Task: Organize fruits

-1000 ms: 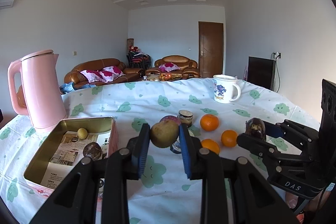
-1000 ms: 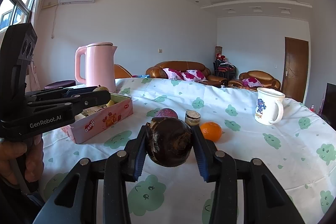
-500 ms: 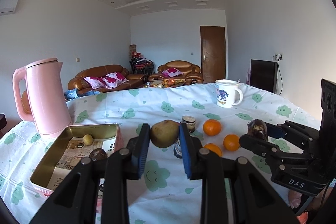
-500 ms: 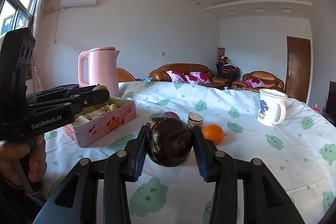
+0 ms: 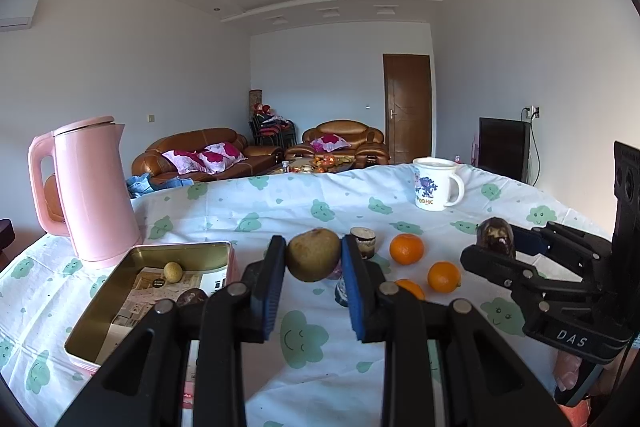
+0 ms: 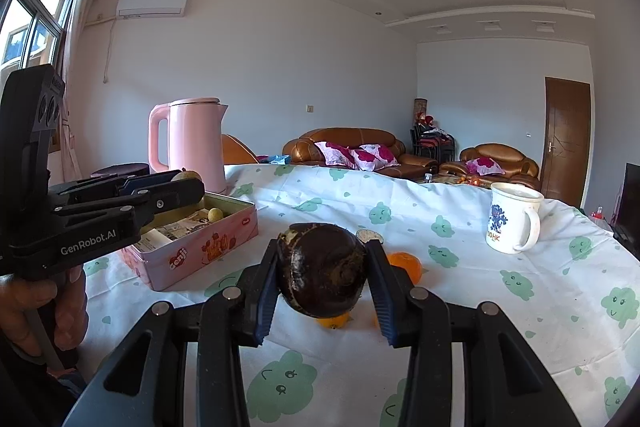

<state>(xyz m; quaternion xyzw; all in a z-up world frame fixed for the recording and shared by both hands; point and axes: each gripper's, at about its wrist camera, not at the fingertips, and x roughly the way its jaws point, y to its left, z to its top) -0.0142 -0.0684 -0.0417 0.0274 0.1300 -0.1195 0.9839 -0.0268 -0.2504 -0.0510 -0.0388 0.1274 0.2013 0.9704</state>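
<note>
The greenish-brown fruit (image 5: 313, 254) sits clamped in the left gripper (image 5: 312, 269), the dark brown fruit (image 6: 323, 269) in the right gripper (image 6: 322, 281). Both have risen slightly above the table; neither grip has changed. The tin (image 5: 120, 277), holding 2 fruits, waits just left.

Greenish-brown kiwi (image 5: 313, 254) and dark round fruit (image 6: 323, 269) aloft, three oranges (image 5: 406, 248) on cloth, open tin (image 5: 132, 263) alongside.

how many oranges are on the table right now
3 visible: one orange beside the small jar, a second orange nearer the camera, a third orange half hidden behind the left gripper. More could be hidden.
</note>
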